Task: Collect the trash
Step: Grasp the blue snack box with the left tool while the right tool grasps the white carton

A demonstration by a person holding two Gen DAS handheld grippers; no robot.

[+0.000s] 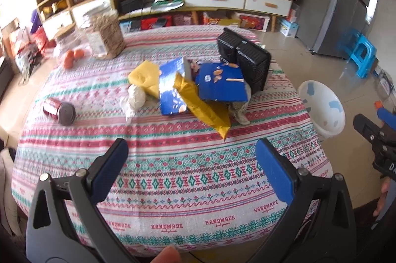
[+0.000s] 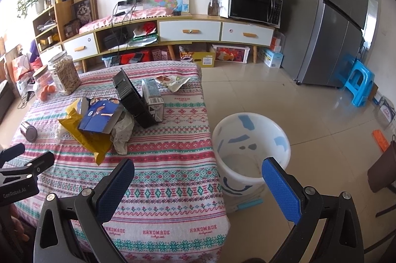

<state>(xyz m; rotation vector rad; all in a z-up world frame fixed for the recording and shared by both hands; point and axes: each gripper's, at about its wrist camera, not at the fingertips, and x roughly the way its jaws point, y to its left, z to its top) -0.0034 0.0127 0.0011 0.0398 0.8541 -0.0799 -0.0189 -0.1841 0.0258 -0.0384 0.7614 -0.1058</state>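
Trash lies heaped mid-table: a yellow snack bag [image 1: 205,104] [image 2: 84,134], a blue carton [image 1: 220,83] [image 2: 99,118], a yellow sponge [image 1: 144,80], crumpled white paper [image 1: 135,98] and a red can [image 1: 59,109] [image 2: 28,130] on its side. A white bin [image 1: 324,109] [image 2: 250,146] stands on the floor right of the table. My left gripper [image 1: 191,156] hovers open over the table's near part, short of the heap. Open too, my right gripper [image 2: 198,172] hangs above the table's right edge and the bin.
The patterned tablecloth [image 1: 173,188] covers the table. A black basket [image 1: 245,57] [image 2: 133,99], a small box [image 2: 153,99], a jar of sticks [image 1: 106,36], oranges [image 1: 73,56] and a wrapper [image 2: 173,81] sit farther back. A blue stool [image 2: 356,82] and fridge [image 2: 331,15] stand right.
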